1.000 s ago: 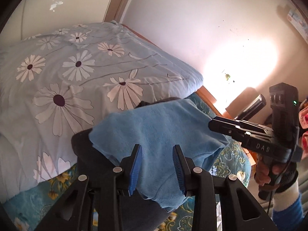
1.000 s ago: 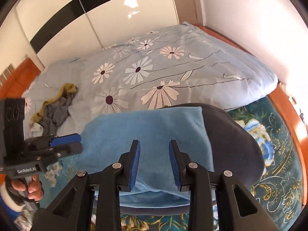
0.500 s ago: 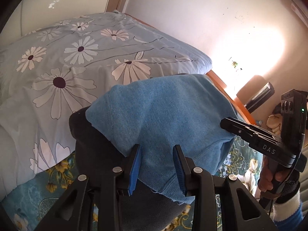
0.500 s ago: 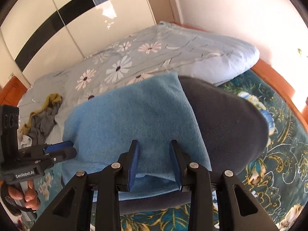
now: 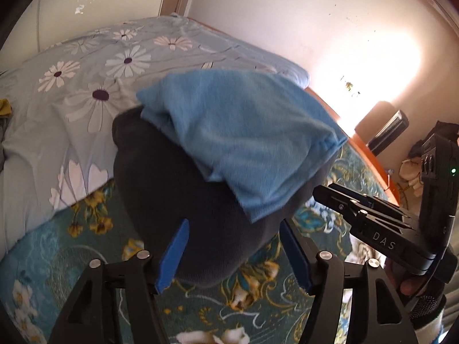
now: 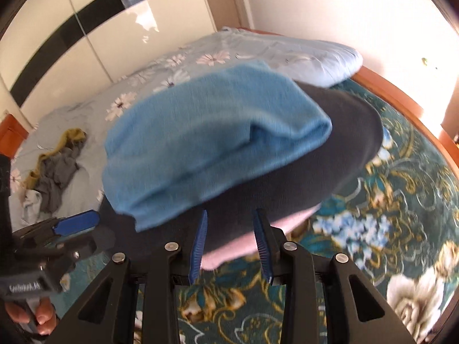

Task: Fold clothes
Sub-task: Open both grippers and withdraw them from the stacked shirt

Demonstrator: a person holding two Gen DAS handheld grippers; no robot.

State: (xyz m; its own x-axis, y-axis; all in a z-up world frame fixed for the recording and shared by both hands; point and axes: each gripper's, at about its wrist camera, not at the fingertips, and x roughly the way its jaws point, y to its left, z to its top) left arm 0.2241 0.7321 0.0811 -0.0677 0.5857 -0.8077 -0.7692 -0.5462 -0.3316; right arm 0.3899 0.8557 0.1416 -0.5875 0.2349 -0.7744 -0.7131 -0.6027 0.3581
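Note:
A folded light-blue garment [image 5: 243,132] lies on top of a folded dark grey garment [image 5: 186,215] on the bed; both also show in the right wrist view, the blue one [image 6: 206,143] over the grey one [image 6: 330,154], with a pink piece [image 6: 243,249] under the stack. My left gripper [image 5: 235,255] is open wide and empty, just short of the grey garment's near edge. My right gripper [image 6: 229,243] is open and empty at the stack's near edge. Each gripper appears in the other's view, the right [image 5: 373,223] and the left [image 6: 74,223].
A daisy-print duvet [image 5: 86,86] lies bunched behind the stack. A teal floral bedspread [image 6: 373,229] covers the bed around it. A heap of grey and yellow clothes [image 6: 54,169] lies at the far left. A wooden bed rim [image 6: 401,100] and wall bound the right side.
Both grippers have let go of the blue garment and drawn back. The left jaws opened wide. The blue garment now rests folded on the grey one.

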